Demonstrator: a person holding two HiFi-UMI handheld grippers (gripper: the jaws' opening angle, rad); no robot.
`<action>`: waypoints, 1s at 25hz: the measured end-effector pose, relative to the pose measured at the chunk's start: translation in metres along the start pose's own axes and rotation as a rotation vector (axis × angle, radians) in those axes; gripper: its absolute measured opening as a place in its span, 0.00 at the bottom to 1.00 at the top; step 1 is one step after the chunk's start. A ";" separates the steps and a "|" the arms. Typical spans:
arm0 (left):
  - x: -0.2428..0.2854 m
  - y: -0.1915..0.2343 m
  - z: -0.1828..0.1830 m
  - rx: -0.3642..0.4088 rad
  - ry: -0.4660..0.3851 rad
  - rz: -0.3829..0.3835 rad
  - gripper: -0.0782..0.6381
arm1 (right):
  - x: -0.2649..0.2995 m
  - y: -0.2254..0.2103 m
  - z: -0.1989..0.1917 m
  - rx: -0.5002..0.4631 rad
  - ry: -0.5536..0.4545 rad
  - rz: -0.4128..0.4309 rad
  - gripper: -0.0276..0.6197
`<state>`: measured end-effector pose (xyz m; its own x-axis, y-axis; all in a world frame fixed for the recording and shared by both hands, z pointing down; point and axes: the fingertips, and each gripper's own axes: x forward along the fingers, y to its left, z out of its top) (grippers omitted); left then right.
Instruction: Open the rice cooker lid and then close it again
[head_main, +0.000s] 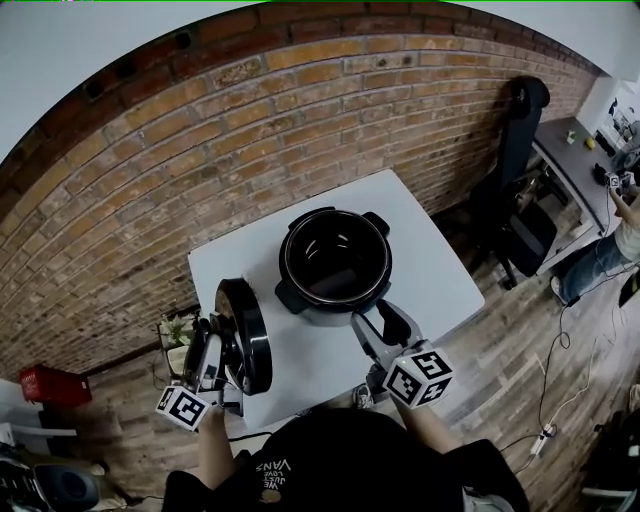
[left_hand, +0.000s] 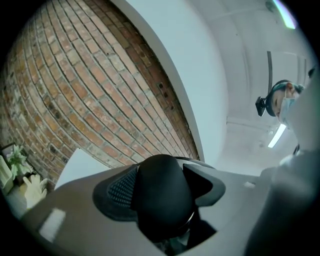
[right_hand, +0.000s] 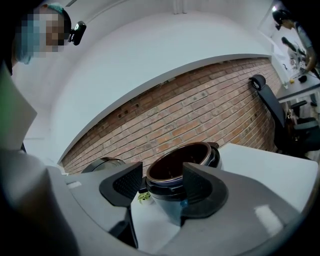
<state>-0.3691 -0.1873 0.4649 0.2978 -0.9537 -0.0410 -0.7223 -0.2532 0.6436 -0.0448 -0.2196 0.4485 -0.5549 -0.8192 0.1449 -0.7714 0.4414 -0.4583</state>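
The rice cooker (head_main: 333, 268) stands open in the middle of the white table (head_main: 430, 260), its dark inner pot bare. Its black lid (head_main: 246, 335) is off the cooker, held on edge over the table's left side. My left gripper (head_main: 228, 352) is shut on the lid's black knob (left_hand: 161, 197), which fills the gap between the jaws. My right gripper (head_main: 382, 328) hovers open just in front of the cooker (right_hand: 181, 172), nothing between its jaws. In the right gripper view the lid (right_hand: 102, 164) shows at the left.
A brick wall (head_main: 200, 150) runs behind the table. A small potted plant (head_main: 178, 328) sits low at the table's left. A black office chair (head_main: 520, 215) and a desk stand at the right, with a person (head_main: 625, 235) beside them. Cables lie on the wooden floor.
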 end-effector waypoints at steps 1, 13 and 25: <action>-0.002 0.002 -0.003 -0.008 0.000 0.004 0.51 | 0.000 0.001 -0.001 0.000 0.003 0.002 0.42; 0.012 -0.008 0.008 -0.001 0.008 -0.042 0.51 | -0.004 0.001 -0.005 0.015 0.004 -0.023 0.42; 0.112 -0.085 0.048 0.233 0.164 -0.287 0.51 | -0.037 -0.027 -0.001 0.073 -0.069 -0.125 0.41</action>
<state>-0.3042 -0.2804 0.3693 0.5900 -0.8052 -0.0598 -0.7117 -0.5536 0.4326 -0.0035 -0.2008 0.4560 -0.4318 -0.8902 0.1454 -0.8067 0.3091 -0.5036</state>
